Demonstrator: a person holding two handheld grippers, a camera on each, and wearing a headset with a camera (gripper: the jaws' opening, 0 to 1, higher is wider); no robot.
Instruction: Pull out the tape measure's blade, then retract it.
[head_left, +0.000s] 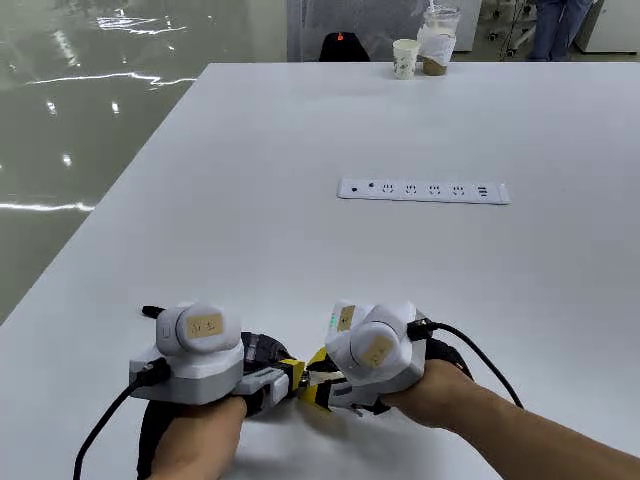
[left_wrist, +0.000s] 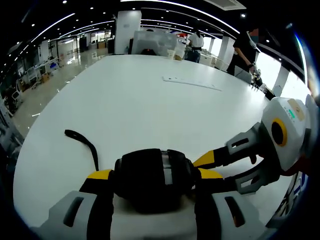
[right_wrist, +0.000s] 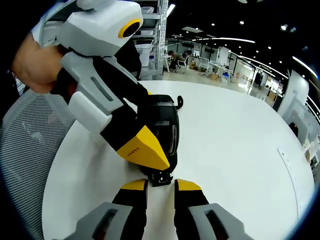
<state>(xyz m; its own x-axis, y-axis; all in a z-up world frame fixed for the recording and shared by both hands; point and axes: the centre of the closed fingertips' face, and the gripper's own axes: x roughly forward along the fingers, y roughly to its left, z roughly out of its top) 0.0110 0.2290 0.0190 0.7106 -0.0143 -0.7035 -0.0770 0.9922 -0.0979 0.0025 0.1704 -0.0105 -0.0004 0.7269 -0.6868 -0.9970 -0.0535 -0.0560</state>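
Note:
A black tape measure (head_left: 262, 352) lies on the white table (head_left: 300, 200) at its near edge, between my two grippers. My left gripper (head_left: 275, 375) is shut on its case (left_wrist: 152, 172), one yellow-tipped jaw on each side, and the black wrist strap (left_wrist: 82, 141) trails off to the left. In the right gripper view the case (right_wrist: 165, 122) faces me, with the left gripper's yellow finger (right_wrist: 142, 147) across it. My right gripper (right_wrist: 161, 189) is closed around the blade's hook tab (right_wrist: 161, 177) at the case's mouth. Almost no blade is drawn out.
A white power strip (head_left: 423, 190) lies mid-table to the right. Two paper cups (head_left: 405, 57) stand at the far edge. The table's left edge drops to a shiny floor (head_left: 80, 120). A grey mesh chair (right_wrist: 30, 135) is close behind the hands.

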